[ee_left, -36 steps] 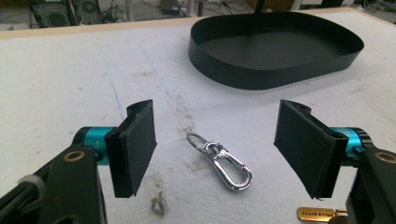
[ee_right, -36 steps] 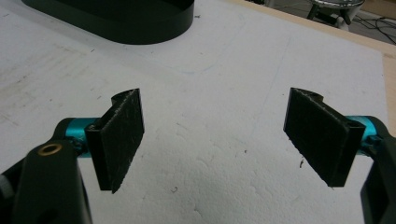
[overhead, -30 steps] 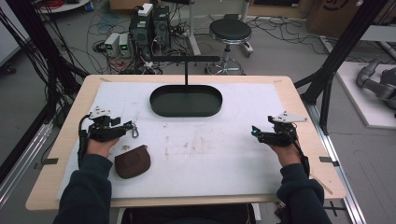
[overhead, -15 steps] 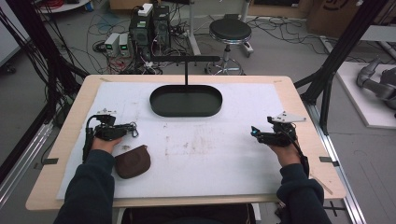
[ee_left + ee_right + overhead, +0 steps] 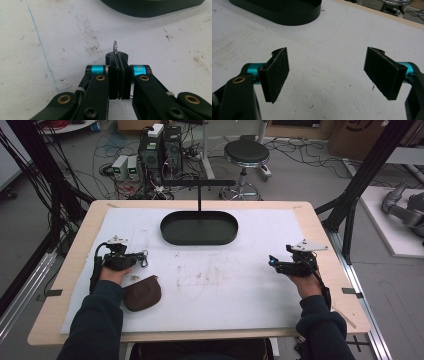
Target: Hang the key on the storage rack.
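Left gripper (image 5: 120, 75): its jaws had just been closing and stood clenched on a small black key fob (image 5: 116, 57) with a metal ring (image 5: 115, 46) poking out past the pads.
Fob and ring: pinched flat between the two pads (image 5: 113, 82), the ring at twelve o'clock of the jaws in the left gripper view, just above the white mat (image 5: 50, 37).
Left gripper on the table: in the high view it (image 5: 131, 260) sat at about nine o'clock of the mat (image 5: 220, 290), jaws pointing toward three o'clock.
Brown pouch (image 5: 142, 293): lay on the mat at about five o'clock of the left gripper, just beside the left hand.
Right gripper (image 5: 327, 72): released, its jaws spread wide with bare mat between the pads, nothing held.
Right gripper on the table: at about three o'clock of the mat (image 5: 280, 266).
Black oval tray (image 5: 199, 228): at twelve o'clock on the mat, well apart from both grippers.
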Tool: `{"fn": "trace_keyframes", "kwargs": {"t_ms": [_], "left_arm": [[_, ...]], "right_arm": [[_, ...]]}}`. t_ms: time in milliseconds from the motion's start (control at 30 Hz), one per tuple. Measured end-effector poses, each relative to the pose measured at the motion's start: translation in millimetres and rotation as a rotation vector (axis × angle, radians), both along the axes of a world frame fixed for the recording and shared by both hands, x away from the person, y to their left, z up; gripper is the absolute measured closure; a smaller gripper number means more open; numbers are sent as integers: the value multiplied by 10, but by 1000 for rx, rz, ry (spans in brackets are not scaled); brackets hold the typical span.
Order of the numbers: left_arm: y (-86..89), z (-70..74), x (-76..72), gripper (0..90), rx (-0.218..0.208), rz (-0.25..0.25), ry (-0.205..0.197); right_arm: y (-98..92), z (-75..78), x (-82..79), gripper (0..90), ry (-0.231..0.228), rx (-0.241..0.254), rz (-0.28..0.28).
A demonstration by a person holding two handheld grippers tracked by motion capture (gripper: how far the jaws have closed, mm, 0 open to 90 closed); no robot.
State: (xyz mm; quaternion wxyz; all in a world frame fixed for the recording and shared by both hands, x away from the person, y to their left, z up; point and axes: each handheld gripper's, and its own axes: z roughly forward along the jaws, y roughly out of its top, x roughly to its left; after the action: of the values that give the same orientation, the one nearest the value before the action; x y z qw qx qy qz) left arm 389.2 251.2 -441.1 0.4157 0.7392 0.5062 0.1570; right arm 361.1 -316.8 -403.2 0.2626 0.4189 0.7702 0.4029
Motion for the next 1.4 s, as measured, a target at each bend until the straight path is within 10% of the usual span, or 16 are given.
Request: {"fn": "trace_keyframes", "kwargs": {"t_ms": [200,367,433,633,800,900,1400], "left_arm": [[-18,182,-4,900,-21,-24,-85],[-56,219,66,896,15,-20,-58],[-14,155,113,750,-25,22,7],[14,209,47,718,-52,-5,-48],[-45,140,53,698,26,-67,12],[-115,107,69,867,116,-59,26],[-146,97,88,881,141,-76,8]], "right_arm": [[-5,1,3,206,0,6,-3],[-3,2,-1,206,-1,2,2],[-9,4,-5,206,3,6,0],[-41,-5,-11,206,6,1,-3],[-33,0,-21,207,5,3,-2],[-28,2,-23,207,2,-1,0],[-31,5,-21,208,4,-1,-2]]}}
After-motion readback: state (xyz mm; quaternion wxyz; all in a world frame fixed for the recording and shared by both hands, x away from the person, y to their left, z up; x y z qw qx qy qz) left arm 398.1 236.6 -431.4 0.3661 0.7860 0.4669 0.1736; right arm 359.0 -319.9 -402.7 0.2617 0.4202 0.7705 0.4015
